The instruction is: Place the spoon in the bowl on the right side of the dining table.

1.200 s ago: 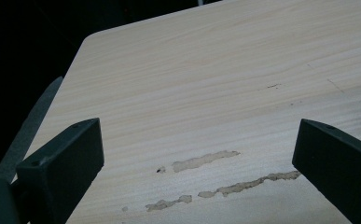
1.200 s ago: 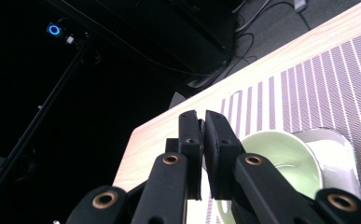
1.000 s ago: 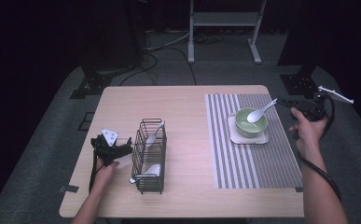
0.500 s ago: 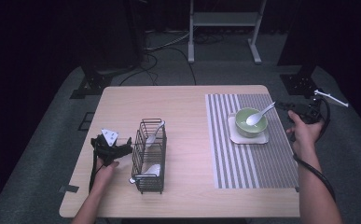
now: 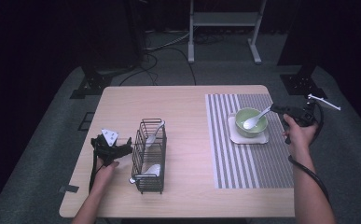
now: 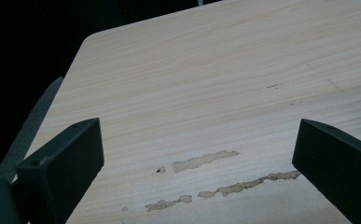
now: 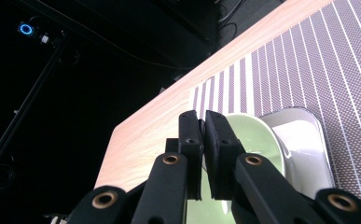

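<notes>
Seemingly the job is setting a spoon into a bowl. From the high view, the right hand-held gripper [image 5: 275,108], at the right of the frame, is clamped on the handle of a white spoon [image 5: 254,119] whose scoop lies inside the green bowl [image 5: 250,122]; the bowl sits on a white square plate [image 5: 248,137] on the striped placemat [image 5: 248,161]. At lower left the left hand-held gripper [image 5: 123,149] rests just beside the wire rack [image 5: 149,158], which holds more spoons, likely waiting its turn.

The left gripper view has its jaws wide apart over bare table [image 6: 215,70].

The right gripper view has its jaws pressed nearly together above the bowl [image 7: 248,135]; the handle is barely visible between them.
</notes>
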Demonstrator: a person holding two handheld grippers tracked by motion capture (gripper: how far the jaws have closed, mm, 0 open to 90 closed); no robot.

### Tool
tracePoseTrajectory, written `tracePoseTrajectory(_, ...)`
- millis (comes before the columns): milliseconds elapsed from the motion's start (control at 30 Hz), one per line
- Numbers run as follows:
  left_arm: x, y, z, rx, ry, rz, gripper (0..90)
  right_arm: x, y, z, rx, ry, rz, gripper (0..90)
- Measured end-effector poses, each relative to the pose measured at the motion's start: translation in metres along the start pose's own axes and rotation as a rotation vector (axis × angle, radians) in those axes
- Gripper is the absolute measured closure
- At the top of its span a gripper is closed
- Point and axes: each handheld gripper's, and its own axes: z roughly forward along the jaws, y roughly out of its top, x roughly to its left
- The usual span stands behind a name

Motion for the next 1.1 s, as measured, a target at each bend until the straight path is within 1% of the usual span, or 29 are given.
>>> tracePoseTrajectory(200, 0.0, 0.0, 0.0, 0.001, 0.001, 0.002, 0.9, -0.004, -0.002, 0.003, 0.007, -0.006, 0.008, 85.6)
tracePoseTrajectory(367, 0.0, 0.0, 0.0, 0.001, -0.001, 0.0, 1.0, -0.008, -0.004, 0.006, 0.012, -0.009, 0.004, 85.6)
tracePoseTrajectory(600, 0.0, 0.0, 0.0, 0.003, -0.001, -0.001, 1.0, -0.013, -0.007, 0.011, 0.027, -0.029, 0.001, 85.5)
tracePoseTrajectory(700, 0.001, 0.0, 0.0, 0.003, -0.001, -0.005, 1.0, -0.013, -0.008, 0.012, 0.031, -0.036, -0.011, 85.2)
tracePoseTrajectory(800, 0.0, 0.0, 0.0, 0.002, 0.001, -0.003, 1.0, -0.011, -0.008, 0.012, 0.038, -0.055, -0.032, 84.8)
tracePoseTrajectory(833, 0.0, 0.0, 0.0, 0.003, 0.002, -0.002, 1.0, -0.009, -0.007, 0.011, 0.044, -0.074, -0.048, 84.3)
tracePoseTrajectory(867, 0.0, 0.0, 0.0, 0.003, 0.002, -0.001, 1.0, -0.009, -0.007, 0.011, 0.044, -0.074, -0.048, 84.3)
tracePoseTrajectory(967, 0.0, 0.0, 0.0, 0.004, 0.001, -0.005, 1.0, -0.008, -0.007, 0.012, 0.057, -0.099, -0.068, 83.6)
tracePoseTrajectory(1000, 0.001, 0.0, 0.0, 0.004, 0.001, -0.007, 0.9, -0.009, -0.006, 0.012, 0.062, -0.114, -0.079, 83.1)
tracePoseTrajectory(1033, 0.001, 0.0, 0.0, 0.005, 0.002, -0.008, 0.9, -0.009, -0.006, 0.012, 0.062, -0.114, -0.079, 83.1)
tracePoseTrajectory(1100, 0.001, 0.0, 0.0, 0.004, 0.001, -0.008, 1.0, -0.009, -0.005, 0.012, 0.066, -0.129, -0.087, 82.6)
